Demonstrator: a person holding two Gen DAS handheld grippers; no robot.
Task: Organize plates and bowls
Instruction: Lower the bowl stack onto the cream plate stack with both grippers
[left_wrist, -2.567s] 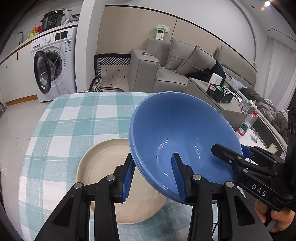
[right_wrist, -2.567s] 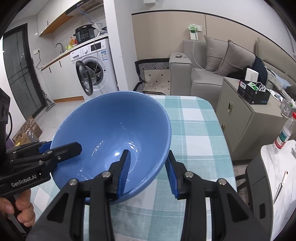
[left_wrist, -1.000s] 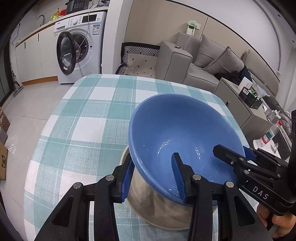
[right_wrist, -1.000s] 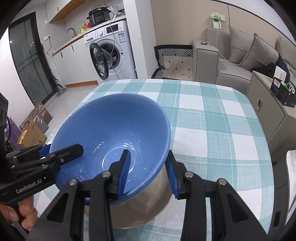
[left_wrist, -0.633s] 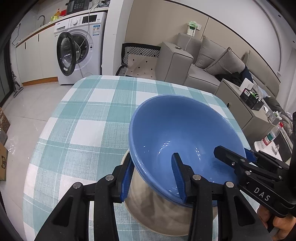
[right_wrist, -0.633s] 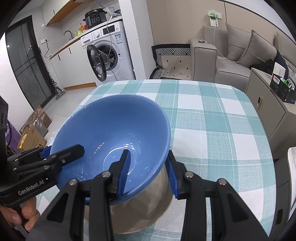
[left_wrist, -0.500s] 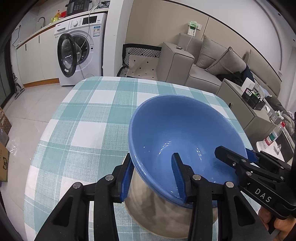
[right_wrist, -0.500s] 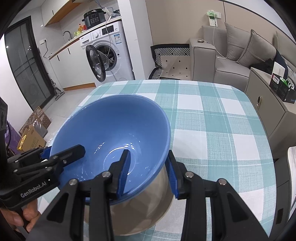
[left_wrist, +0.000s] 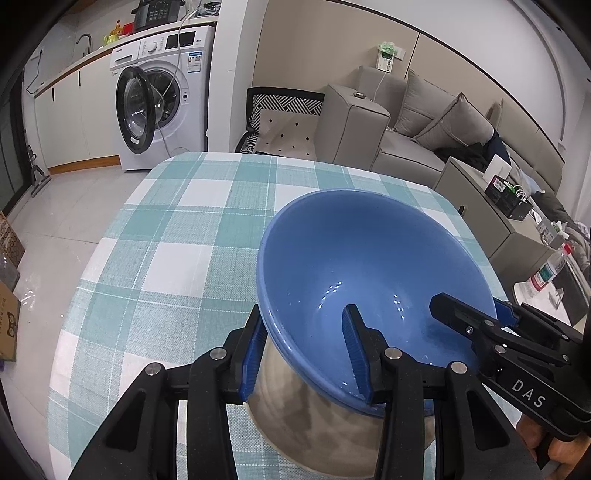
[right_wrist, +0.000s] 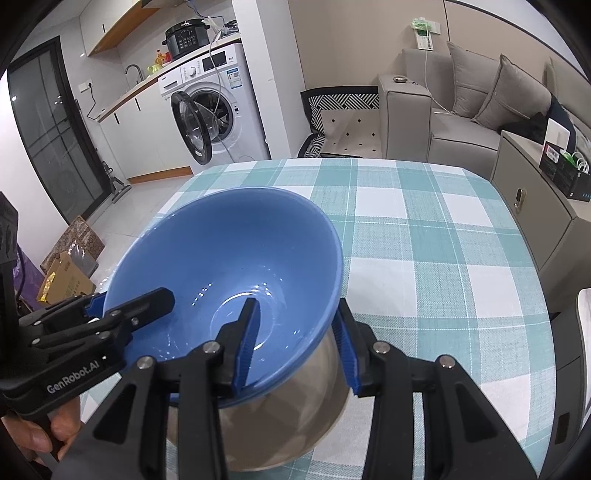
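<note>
Left wrist view: blue bowl (left_wrist: 369, 273) near and right on the checked table (left_wrist: 177, 236), tilted above a beige plate (left_wrist: 321, 421). Left hand-held gripper (left_wrist: 306, 350) straddling the near-left rim, one finger outside, one inside, clamped on the bowl. Right hand-held gripper (left_wrist: 469, 314) gripping the right rim.

Right wrist view: bowl (right_wrist: 221, 251) near and left, plate (right_wrist: 288, 413) beneath. Right hand-held gripper (right_wrist: 295, 343) clamped over the near-right rim; left hand-held gripper (right_wrist: 129, 299) on the left rim. Washing machine (right_wrist: 214, 99) far left.

black tool (left_wrist: 304, 350), blue finger pads (left_wrist: 252, 354), silver screws.
</note>
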